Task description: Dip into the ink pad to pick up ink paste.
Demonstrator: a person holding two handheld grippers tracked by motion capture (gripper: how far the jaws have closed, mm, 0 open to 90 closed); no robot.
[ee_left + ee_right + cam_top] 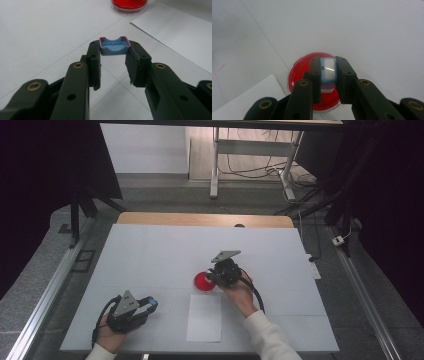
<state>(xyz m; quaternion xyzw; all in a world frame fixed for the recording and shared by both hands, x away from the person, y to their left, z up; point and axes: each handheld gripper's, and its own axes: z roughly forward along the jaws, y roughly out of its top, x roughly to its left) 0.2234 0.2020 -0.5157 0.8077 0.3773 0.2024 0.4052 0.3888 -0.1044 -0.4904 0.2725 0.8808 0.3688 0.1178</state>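
Your right gripper [329, 75] was shut on a small blue stamp [328, 71], right above the red dish [299, 72]. Your left gripper [113, 53] pinched the blue cap [114, 46], well left, near you.

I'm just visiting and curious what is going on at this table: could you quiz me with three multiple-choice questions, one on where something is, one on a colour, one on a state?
1. Where does the white sheet of paper lie?
A. Just nearer the person than the red dish
B. On the floor
C. Under the left tool

2. What colour is the cap in the left tool?
A. Green
B. Blue
C. Yellow

3. How is the right tool?
A. Wide open
B. Lying on the paper
C. Shut on a small stamp over the dish

Answers: 1 A, the high view shows paper below the dish. 2 B, the left gripper view shows it blue. 3 C, its jaws press the stamp's sides.
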